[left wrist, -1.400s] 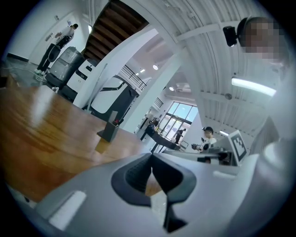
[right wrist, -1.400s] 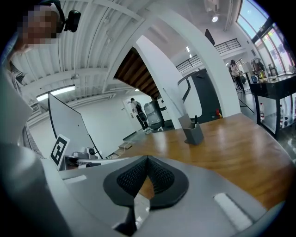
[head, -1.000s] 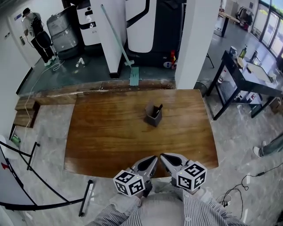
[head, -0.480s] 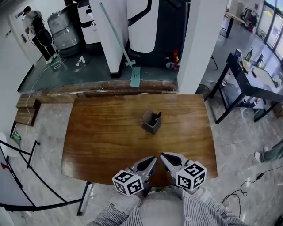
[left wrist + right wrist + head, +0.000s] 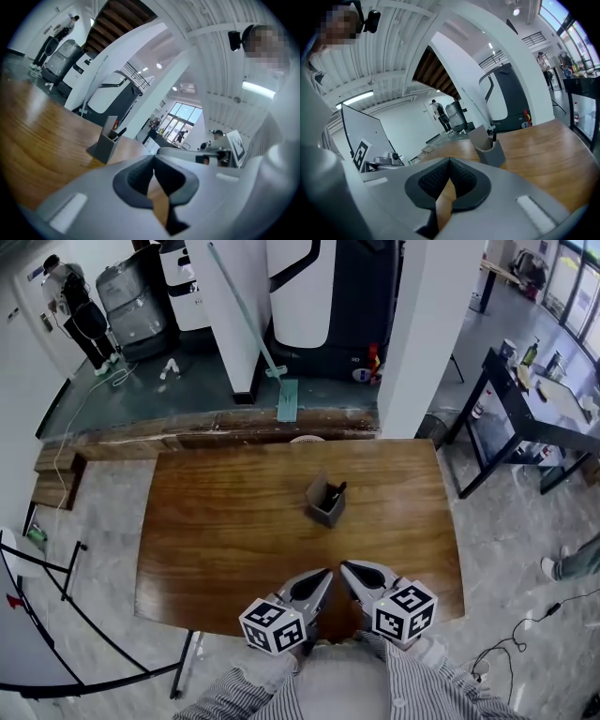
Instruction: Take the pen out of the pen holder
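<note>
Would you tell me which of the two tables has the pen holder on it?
The brown wooden table at centre: the grey pen holder stands near its middle. The black-legged table at right holds bottles instead.

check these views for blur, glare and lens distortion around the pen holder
Head view: sharp, edges bowed, soft sheen on the table. Left gripper view: strong fisheye, dark corners, left tool blurred, pen holder clear. Right gripper view: same fisheye, dark corners.

pen [image 5: 338, 489]: mostly hidden inside pen holder [image 5: 324, 508], dark tip showing
desk [image 5: 216, 531]: near edge at 6 o'clock covered by left gripper [image 5: 324, 575], right gripper [image 5: 346, 568]
</note>
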Motion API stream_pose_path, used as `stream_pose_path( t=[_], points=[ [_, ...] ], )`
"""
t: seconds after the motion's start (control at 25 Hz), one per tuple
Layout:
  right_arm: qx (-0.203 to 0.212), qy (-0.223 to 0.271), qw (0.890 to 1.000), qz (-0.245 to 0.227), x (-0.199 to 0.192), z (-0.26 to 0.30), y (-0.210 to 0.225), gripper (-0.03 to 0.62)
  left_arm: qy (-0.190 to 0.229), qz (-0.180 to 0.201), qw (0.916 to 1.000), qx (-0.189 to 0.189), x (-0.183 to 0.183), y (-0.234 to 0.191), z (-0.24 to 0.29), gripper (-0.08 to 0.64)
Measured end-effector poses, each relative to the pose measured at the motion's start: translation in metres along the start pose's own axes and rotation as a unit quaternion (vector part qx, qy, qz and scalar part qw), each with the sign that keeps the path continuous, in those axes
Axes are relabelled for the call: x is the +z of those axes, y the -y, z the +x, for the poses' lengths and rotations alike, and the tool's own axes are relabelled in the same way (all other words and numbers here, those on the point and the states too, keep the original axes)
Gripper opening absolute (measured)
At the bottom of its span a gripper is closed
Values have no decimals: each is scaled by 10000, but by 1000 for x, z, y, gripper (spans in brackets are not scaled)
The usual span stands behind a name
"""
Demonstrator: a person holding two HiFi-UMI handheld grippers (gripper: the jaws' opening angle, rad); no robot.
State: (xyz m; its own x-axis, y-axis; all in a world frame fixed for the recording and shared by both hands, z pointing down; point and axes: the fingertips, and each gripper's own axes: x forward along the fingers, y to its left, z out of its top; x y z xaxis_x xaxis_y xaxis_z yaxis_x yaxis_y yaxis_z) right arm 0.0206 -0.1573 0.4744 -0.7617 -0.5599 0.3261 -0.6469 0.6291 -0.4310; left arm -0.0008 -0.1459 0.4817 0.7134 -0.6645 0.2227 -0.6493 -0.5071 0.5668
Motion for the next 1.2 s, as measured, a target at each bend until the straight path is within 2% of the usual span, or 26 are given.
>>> stream_pose_path(
  t=[0.2, 0.36, 0.72, 1.2],
  points=[
    [-109, 58, 9999, 108, 5, 2, 8, 0, -147, 89, 9998, -57, 1, -1, 1, 8],
    [-86, 71, 9998, 165, 8, 9, 16, 0, -138, -76, 9999, -67, 5, -13, 3, 8],
    [-133, -21, 9999, -13, 21, 36, 41, 0, -200, -100, 9995, -203, 14, -29, 23, 8],
    [-382, -197, 9987, -276, 39, 71, 83, 0, -176, -331, 9992, -134, 30, -62, 52, 8]
  ],
)
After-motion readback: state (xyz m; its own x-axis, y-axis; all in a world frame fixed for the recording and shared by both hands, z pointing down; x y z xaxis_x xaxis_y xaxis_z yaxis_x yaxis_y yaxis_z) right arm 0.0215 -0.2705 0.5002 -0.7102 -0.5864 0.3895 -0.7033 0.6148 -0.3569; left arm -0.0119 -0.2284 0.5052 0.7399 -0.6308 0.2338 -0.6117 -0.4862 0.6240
